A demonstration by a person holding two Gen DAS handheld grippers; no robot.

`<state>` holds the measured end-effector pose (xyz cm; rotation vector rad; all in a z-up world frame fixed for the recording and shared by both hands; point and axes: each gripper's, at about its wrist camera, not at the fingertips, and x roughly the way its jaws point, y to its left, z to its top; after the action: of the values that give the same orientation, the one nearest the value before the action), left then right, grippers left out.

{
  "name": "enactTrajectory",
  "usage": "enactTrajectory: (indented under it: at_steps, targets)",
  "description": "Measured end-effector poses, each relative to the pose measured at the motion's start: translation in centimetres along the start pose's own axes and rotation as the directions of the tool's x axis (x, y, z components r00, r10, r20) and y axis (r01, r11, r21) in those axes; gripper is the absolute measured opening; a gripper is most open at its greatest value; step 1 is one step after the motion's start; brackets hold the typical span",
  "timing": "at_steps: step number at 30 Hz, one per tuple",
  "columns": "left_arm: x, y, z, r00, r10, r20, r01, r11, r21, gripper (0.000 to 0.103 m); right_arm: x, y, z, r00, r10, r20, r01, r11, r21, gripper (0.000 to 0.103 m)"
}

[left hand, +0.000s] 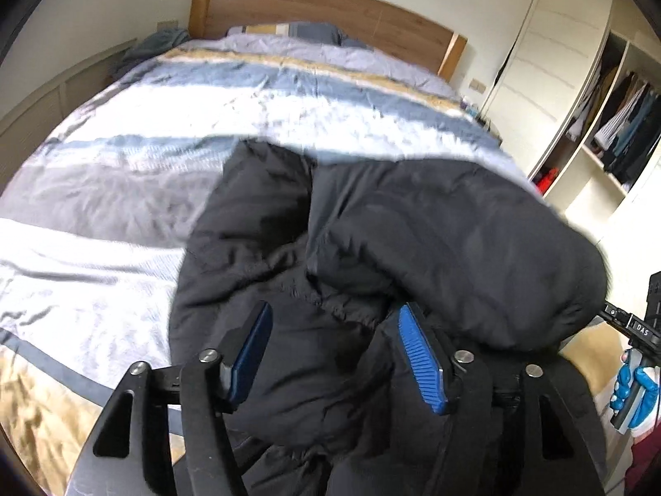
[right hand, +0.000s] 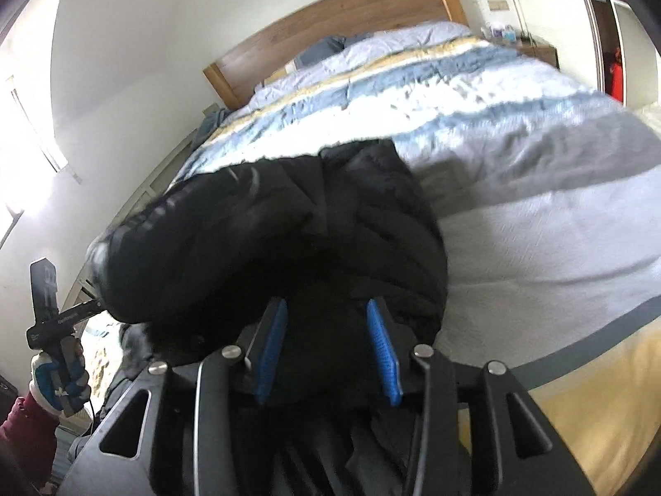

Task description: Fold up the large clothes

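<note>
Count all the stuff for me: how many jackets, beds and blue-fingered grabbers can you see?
Black jacket: 1
Bed with wooden headboard: 1
Grabbers: 2, the left gripper and the right gripper, each with jacket fabric bunched between its blue pads
Total: 4

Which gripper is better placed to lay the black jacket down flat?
Likely right gripper: the black puffy jacket fills its narrower jaws. Left gripper stands wider open around loose fabric.

Matt black padded-cloth jacket (crinkled) beside ribbed blue fingers.
</note>
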<state>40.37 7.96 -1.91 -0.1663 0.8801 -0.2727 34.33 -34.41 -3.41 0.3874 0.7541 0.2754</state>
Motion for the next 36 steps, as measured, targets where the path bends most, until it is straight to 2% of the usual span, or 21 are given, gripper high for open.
enactTrajectory:
  at_steps: [1,4,8,13,17,21,25,30,33,36]
  targets:
    - [-0.8,-0.2,0.7,1.000,-0.005,0.018,0.005,1.000,0.001,0.070,-0.6,0.6,0.8,1.000,0.000,0.015,0.000,1.000,-0.016,0.039]
    - [-1.6,-1.3,3.1,0.999,-0.023,0.039,0.023,1.000,-0.001,0.071,-1.0,2.8,3.5,0.999,0.009,0.039,-0.006,0.997,-0.072,0.040]
    - [-0.8,-3.3,5.7,0.997,-0.040,0.064,0.039,0.999,0.006,0.072,0.5,6.1,6.8,0.997,0.044,0.058,-0.035,0.989,-0.144,0.040]
    - [2.7,-5.5,8.0,0.997,-0.051,0.050,0.051,0.999,0.015,0.072,4.7,10.2,9.7,0.997,0.057,0.053,-0.043,0.973,-0.227,0.045]
    - [5.8,-7.3,8.5,0.999,-0.048,0.024,0.047,0.998,0.047,0.073,8.1,11.9,10.2,0.998,0.049,0.033,-0.039,0.966,-0.257,0.046]
    - [9.0,-7.9,7.4,0.999,-0.046,-0.019,0.047,0.996,0.078,0.073,11.5,11.8,9.1,1.000,0.025,-0.018,-0.029,0.962,-0.273,0.046]
    - [11.3,-7.0,4.3,0.998,-0.025,-0.061,0.032,0.994,0.108,0.074,14.4,10.1,5.1,0.995,0.004,-0.095,-0.033,0.954,-0.299,0.046]
    - [12.8,-5.5,0.5,0.999,-0.007,-0.045,0.015,0.987,0.163,0.077,15.9,8.4,1.4,0.996,0.012,-0.085,-0.038,0.951,-0.308,0.047]
    - [13.6,-5.5,-0.2,0.999,0.006,-0.042,0.001,0.983,0.182,0.078,16.6,8.3,0.0,0.998,-0.010,-0.066,-0.013,0.940,-0.340,0.047]
    - [14.1,-5.7,-0.4,0.998,0.026,-0.058,-0.014,0.981,0.194,0.078,16.9,8.2,0.0,0.996,-0.026,-0.083,-0.003,0.943,-0.333,0.047]
